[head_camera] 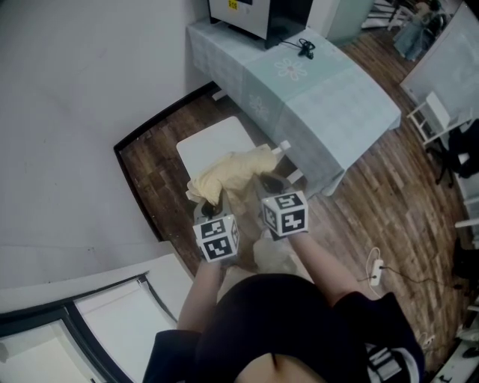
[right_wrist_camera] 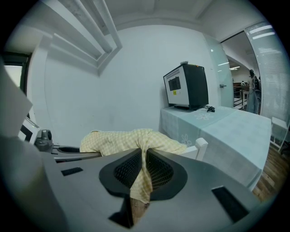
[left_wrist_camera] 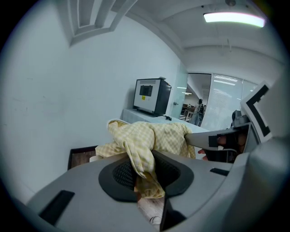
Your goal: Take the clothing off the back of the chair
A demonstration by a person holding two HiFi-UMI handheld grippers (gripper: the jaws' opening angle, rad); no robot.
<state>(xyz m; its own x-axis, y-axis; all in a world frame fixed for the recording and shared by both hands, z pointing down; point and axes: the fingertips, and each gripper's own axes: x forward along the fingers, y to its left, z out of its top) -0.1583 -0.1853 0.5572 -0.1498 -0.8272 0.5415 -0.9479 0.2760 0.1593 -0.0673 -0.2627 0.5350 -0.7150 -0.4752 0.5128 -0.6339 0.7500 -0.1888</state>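
Observation:
A pale yellow checked garment is bunched up over the white chair, just ahead of both grippers. My left gripper is shut on a fold of the garment, which hangs down between its pads. My right gripper is shut on another fold of the garment, with a strip of cloth trailing below the pads. The cloth stretches between the two grippers. A white post of the chair back shows behind the cloth. In the left gripper view the right gripper is at the right.
A table with a light green cloth stands just beyond the chair, with a boxy black and white appliance on its far end. A plain white wall is at the left. A white power strip lies on the wooden floor at the right.

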